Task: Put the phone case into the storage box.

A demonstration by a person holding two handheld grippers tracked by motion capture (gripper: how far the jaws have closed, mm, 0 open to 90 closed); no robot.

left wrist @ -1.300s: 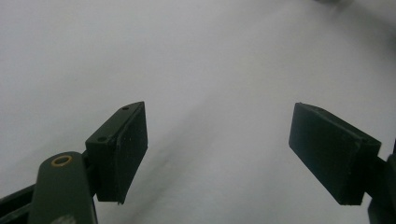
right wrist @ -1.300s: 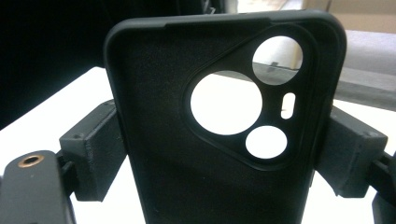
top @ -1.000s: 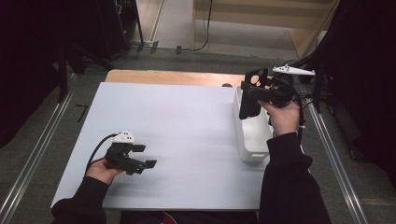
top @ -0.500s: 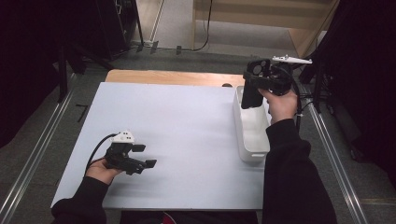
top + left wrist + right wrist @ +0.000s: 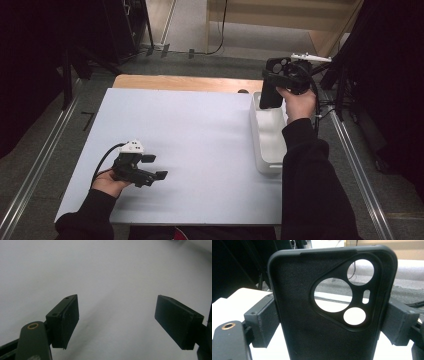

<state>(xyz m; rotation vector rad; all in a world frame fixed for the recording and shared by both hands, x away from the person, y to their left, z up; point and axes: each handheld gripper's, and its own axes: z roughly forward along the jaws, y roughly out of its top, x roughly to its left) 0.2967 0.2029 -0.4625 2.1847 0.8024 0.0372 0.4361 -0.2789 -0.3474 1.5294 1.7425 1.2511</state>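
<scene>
Held thing: black phone case [image 5: 329, 315], soft-lined inner face toward the right gripper's camera, camera cut-outs at its upper right; it stands upright between the two jaws.
Right gripper [image 5: 274, 95]: clamped on the phone case, one pad on each long edge, at 9 and 3 o'clock of the case in the right gripper view.
Case vs. gripper: the case sits straight ahead of the gripper body, rising toward 12 o'clock well past the pad tops; its lower end runs out of the bottom of that view.
Case on the table: in the high view it hangs in the air at about 1 o'clock from the table centre, over the far end of the white tray [image 5: 267, 145].
Tray: long white tub along the table's right edge, at 3 o'clock from centre.
Left gripper [image 5: 150, 172]: jaws apart, nothing between them; bare white table [image 5: 105, 272] shows through the gap.
Left gripper position: low over the table at about 8 o'clock from centre, well apart from the case and tray.
Hands: each gripper is held by a hand in a dark sleeve.
</scene>
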